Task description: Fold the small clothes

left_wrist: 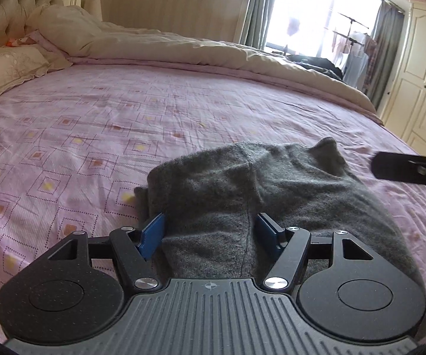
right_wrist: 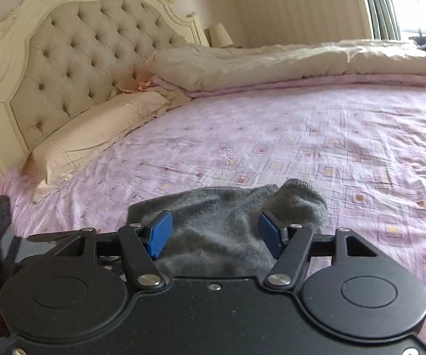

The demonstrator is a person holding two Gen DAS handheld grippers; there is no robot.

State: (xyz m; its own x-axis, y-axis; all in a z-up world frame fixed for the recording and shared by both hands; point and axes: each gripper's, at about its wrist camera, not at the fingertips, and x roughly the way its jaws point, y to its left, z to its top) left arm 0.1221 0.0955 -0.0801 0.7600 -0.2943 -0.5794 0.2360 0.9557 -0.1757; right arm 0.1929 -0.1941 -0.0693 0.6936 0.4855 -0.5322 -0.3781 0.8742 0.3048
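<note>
Between open left claw [left_wrist: 210,230] fingers: grey garment [left_wrist: 272,189].

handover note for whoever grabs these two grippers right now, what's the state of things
Left gripper: open, jaws spread over the near part of the grey knit garment, nothing pinched.
Right gripper: open too, over the same garment's other end, beside its bunched corner.
Garment lies on the pink patterned sheet, rumpled and partly doubled over at its left edge; not a neat fold.
Beige duvet is pushed to the far side and pillow sits at the headboard.
Left to do: grip the edges, flatten, finish the fold.
</note>
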